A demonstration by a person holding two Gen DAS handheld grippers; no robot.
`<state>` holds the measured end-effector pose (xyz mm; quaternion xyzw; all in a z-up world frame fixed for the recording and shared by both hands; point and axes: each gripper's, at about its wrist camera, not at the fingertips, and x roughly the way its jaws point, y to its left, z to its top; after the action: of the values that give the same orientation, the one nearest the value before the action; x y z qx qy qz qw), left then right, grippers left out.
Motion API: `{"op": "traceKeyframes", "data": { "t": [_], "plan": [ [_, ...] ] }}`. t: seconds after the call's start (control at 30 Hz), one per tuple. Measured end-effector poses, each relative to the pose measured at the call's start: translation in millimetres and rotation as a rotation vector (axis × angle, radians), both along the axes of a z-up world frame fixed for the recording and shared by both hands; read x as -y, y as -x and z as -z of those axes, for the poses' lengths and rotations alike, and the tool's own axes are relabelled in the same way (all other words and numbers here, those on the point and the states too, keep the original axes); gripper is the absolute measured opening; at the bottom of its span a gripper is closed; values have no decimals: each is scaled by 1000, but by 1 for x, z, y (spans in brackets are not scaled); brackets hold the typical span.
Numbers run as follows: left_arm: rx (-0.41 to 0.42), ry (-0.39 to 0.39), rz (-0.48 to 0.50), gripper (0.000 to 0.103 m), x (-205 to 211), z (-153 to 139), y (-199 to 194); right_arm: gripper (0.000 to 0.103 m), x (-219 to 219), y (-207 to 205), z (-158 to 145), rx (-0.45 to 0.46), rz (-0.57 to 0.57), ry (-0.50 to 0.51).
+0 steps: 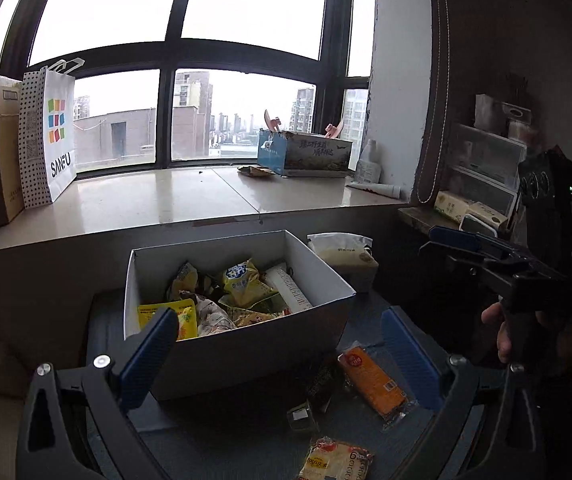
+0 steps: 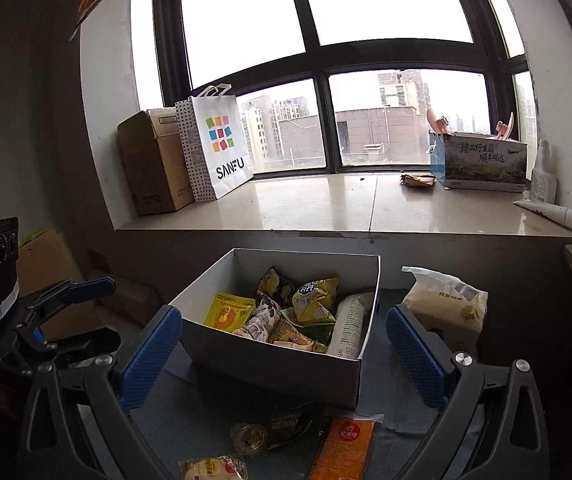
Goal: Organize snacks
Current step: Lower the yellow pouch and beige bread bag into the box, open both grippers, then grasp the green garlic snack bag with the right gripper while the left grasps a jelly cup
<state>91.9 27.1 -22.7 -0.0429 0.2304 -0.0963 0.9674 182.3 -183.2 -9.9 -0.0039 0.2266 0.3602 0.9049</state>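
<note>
A white open box (image 1: pixel 242 354) (image 2: pixel 270 364) stands on the blue-grey surface and holds several snack packets (image 1: pixel 242 284) (image 2: pixel 309 304), yellow and green among them. My left gripper (image 1: pixel 280 360) is open just short of the box's near wall, with nothing between its blue pads (image 1: pixel 150 354). In front of the box lie an orange packet (image 1: pixel 371 384) (image 2: pixel 345 444), a dark packet (image 1: pixel 321 384) (image 2: pixel 286 424), a small round tin (image 2: pixel 248 438) and a pale yellow packet (image 1: pixel 337 460) (image 2: pixel 210 468). My right gripper (image 2: pixel 282 360) (image 1: pixel 451 250) is open and empty, level with the box.
A beige tissue pack (image 1: pixel 343 256) (image 2: pixel 445 308) sits right of the box. Behind runs a wide window sill (image 1: pixel 158 204) (image 2: pixel 317 208) with a cardboard carton, a white SANFU bag (image 1: pixel 52 136) (image 2: pixel 216 144) and a blue printed box (image 1: pixel 305 154). Shelves and drawers (image 1: pixel 485 168) stand at the right.
</note>
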Motion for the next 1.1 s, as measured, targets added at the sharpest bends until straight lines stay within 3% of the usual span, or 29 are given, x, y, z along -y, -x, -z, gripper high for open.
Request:
{"op": "traceKeyframes", "data": {
  "t": [0.13,0.33,0.47,0.67,0.8,0.97,1.1],
  "plan": [
    [-1,30,-5,103,1,11,31,103,21,35,16,9,36,4],
    [-74,106,-34,103,-3,39,51,103,43,73,59,-71,36,23],
    [-73,166,-50,103,-6,53,61,103,59,87,90,-156,42,-16],
    [-70,144,-92,103,-1,64,66,103,75,82,109,-207,85,10],
    [-86,173,-91,103,-4,74,68,103,73,69,116,-232,85,24],
    [-76,124,-101,103,-2,76,73,103,47,49,137,-304,35,70],
    [-98,100,-95,103,-1,79,74,103,19,30,142,-313,25,113]
  ]
}}
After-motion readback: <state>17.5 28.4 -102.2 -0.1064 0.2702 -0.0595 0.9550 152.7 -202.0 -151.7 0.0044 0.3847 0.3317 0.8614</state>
